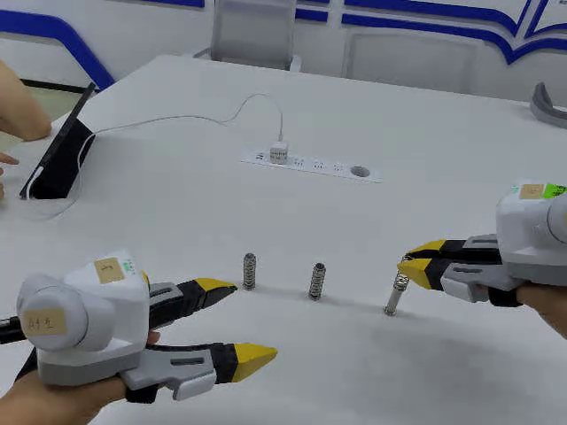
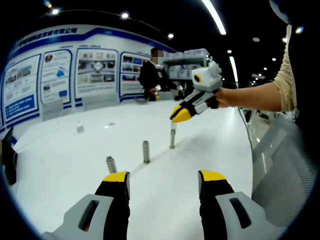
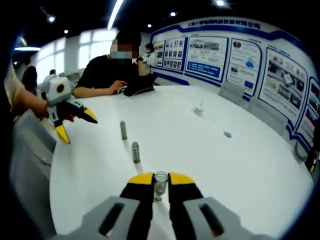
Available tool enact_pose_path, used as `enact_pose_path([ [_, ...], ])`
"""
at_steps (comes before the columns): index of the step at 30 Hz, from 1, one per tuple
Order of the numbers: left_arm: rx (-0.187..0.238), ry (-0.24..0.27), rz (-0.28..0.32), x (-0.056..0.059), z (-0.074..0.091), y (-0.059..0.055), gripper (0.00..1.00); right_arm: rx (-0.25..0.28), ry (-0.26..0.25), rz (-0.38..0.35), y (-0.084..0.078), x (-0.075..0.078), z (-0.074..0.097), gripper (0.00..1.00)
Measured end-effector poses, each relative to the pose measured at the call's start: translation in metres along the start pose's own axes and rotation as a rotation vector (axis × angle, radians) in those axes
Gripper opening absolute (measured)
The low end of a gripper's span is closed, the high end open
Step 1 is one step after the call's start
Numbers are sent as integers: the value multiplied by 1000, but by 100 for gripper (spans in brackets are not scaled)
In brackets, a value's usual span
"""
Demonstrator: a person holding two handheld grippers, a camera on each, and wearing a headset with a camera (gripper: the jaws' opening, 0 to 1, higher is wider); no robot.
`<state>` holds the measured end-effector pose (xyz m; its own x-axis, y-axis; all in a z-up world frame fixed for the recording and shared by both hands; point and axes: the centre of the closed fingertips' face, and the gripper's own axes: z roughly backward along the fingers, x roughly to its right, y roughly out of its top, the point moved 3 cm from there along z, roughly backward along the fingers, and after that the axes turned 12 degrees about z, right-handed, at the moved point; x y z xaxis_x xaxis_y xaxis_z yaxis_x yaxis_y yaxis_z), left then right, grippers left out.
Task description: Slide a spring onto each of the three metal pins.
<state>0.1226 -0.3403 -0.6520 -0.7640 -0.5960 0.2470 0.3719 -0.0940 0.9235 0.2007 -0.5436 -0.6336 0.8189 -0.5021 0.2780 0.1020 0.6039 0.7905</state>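
Observation:
Three metal pins stand in a row on the white table (image 1: 177, 212). The left pin (image 1: 249, 271) and the middle pin (image 1: 317, 281) each carry a spring. The right pin (image 1: 394, 299) leans a little, with a spring (image 1: 401, 281) at its top. My right gripper (image 1: 412, 262) is shut on that spring (image 3: 160, 181), whose coils show between the yellow tips. My left gripper (image 1: 252, 319) is open and holds nothing, near the table's front and short of the left pin. In the left gripper view, the pins (image 2: 146, 151) stand ahead of my open left gripper (image 2: 164, 176) and the right gripper (image 2: 180, 114) is over the farthest pin.
A power strip (image 1: 312, 166) with a white charger (image 1: 279, 152) and its cable lies behind the pins. A dark tablet (image 1: 58, 159) leans at the table's left edge beside a person's arm. A chair (image 1: 255, 31) stands at the far side. A seated person (image 3: 107, 72) is at the table.

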Motion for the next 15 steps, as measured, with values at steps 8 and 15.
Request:
enact_pose_path([
  [8, -5, -2, 1, 1, -1, -1, 56, -17, 3, -16, -11, -3, -6, 12],
  [15, -5, -2, 0, 0, -1, -1, 56, -27, -2, -28, -20, -3, -12, 12],
])
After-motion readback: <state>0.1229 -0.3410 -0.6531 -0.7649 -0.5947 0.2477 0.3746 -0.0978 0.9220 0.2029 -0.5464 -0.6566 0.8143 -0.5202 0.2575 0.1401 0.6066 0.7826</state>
